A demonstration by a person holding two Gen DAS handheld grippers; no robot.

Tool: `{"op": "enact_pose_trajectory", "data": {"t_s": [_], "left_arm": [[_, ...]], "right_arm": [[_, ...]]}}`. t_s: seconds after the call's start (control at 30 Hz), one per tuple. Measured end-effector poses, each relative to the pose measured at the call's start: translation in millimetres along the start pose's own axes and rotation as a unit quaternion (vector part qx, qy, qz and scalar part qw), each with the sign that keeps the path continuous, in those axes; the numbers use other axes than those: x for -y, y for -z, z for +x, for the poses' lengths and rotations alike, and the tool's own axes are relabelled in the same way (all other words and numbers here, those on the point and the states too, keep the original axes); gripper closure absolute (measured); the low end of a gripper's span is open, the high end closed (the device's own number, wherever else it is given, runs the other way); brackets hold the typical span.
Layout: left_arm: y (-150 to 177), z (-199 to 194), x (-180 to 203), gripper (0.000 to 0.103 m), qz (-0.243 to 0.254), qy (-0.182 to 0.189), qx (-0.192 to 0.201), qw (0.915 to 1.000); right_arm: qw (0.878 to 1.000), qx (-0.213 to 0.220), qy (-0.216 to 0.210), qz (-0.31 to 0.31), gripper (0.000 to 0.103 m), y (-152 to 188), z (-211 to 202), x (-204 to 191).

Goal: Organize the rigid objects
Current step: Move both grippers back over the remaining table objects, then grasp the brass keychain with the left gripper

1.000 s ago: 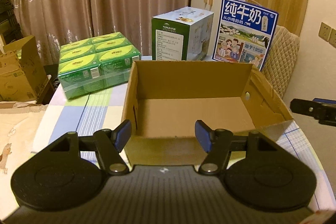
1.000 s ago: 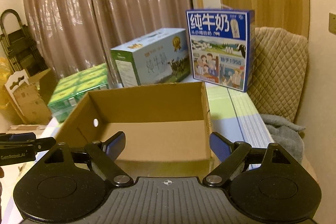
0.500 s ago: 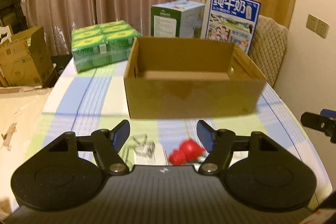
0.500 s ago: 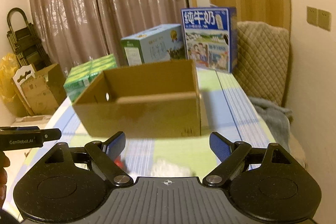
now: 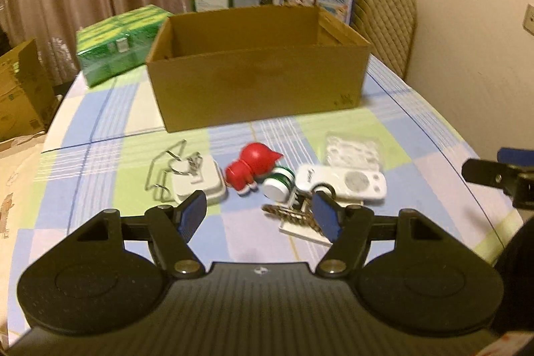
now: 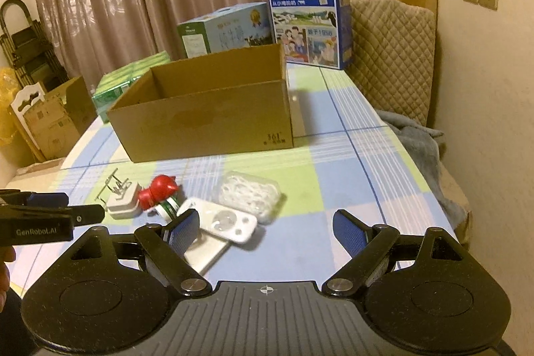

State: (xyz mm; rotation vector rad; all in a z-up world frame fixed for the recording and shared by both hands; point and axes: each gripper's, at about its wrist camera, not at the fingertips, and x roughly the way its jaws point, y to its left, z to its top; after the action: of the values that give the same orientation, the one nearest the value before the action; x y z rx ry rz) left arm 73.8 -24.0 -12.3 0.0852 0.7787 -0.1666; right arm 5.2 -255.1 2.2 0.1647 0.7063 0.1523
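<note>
1. Clutter sits in one loose row on the counter [image 5: 100,122] just before the cardboard box [image 5: 257,79], likely staged for dropping in: white charger [image 5: 200,179], red toy [image 5: 248,167], green-white jar [image 5: 278,184], white remote [image 5: 347,182], clear packet [image 5: 353,150], keys [image 5: 290,211].
2. Left gripper [image 5: 258,216] hovers over the row, fingers spread, holding nothing.
3. Right gripper [image 6: 265,231] likewise, fingers spread and empty, near the remote.
4. Versus a second ago: both cameras have pulled back from the box mouth; the small items are now in view.

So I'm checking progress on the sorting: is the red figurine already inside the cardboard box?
No, the red figurine lies on the tablecloth in front of the cardboard box, beside the white charger.
</note>
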Motion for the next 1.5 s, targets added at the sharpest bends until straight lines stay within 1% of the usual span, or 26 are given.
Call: {"op": "enact_pose_trajectory", "data": {"t_s": [0.43,0.5,0.53,0.57,0.63,0.7,0.93,1.0,1.07,1.13,1.2,1.3,1.33,1.37,1.5], "left_arm": [[10.6,29.4,10.4,0.039,0.052,0.045,-0.026,0.9973],[11.2,35.4,11.9,0.04,0.066,0.048,-0.03,0.9962],[11.8,37.6,13.7,0.044,0.072,0.05,-0.031,0.9956],[11.8,41.3,15.0,0.047,0.08,0.055,-0.034,0.9947],[11.4,47.5,17.0,0.048,0.09,0.063,-0.037,0.9932],[10.5,55.2,19.2,0.054,0.1,0.074,-0.042,0.9914],[4.1,82.1,27.8,0.054,0.128,0.095,-0.049,0.9861],[1.1,90.7,30.9,0.055,0.139,0.101,-0.053,0.9837],[-2.1,99.1,34.6,0.058,0.153,0.108,-0.059,0.9805],[-4.8,105.0,37.9,0.058,0.162,0.115,-0.065,0.9778],[-6.3,112.0,41.5,0.06,0.172,0.12,-0.075,0.9748],[-6.1,124.1,45.4,0.068,0.181,0.117,-0.092,0.9722],[-5.2,126.7,46.3,0.072,0.183,0.115,-0.095,0.9717],[-4.2,129.0,46.8,0.079,0.181,0.115,-0.097,0.9719],[-2.2,126.7,45.8,0.08,0.17,0.112,-0.095,0.9744]], "right_arm": [[1.0,-0.017,-0.003,-0.001,0.019,6.7,15.1,4.2],[1.0,-0.02,-0.003,-0.004,0.019,7.0,19.3,3.6],[1.0,-0.022,-0.003,-0.006,0.019,7.1,22.1,3.7],[1.0,-0.024,-0.002,-0.007,0.019,7.5,24.7,3.0],[1.0,-0.03,-0.003,-0.009,0.019,8.0,30.7,3.5],[0.999,-0.033,-0.002,-0.011,0.019,8.2,36.5,3.6],[0.999,-0.045,-0.002,-0.017,0.019,6.2,58.6,4.8],[0.999,-0.048,-0.002,-0.018,0.019,5.2,63.4,4.6],[0.999,-0.048,-0.003,-0.019,0.019,4.0,66.9,4.8],[0.999,-0.048,-0.001,-0.018,0.019,2.9,69.9,5.4],[0.999,-0.049,0.0,-0.016,0.019,2.6,72.4,6.5],[0.999,-0.051,0.0,-0.017,0.019,3.1,74.3,6.2],[0.998,-0.052,0.001,-0.017,0.019,3.4,75.2,6.5],[0.998,-0.053,0.001,-0.018,0.019,4.3,75.5,6.2],[0.998,-0.057,0.002,-0.02,0.019,5.6,77.8,6.8]]}}
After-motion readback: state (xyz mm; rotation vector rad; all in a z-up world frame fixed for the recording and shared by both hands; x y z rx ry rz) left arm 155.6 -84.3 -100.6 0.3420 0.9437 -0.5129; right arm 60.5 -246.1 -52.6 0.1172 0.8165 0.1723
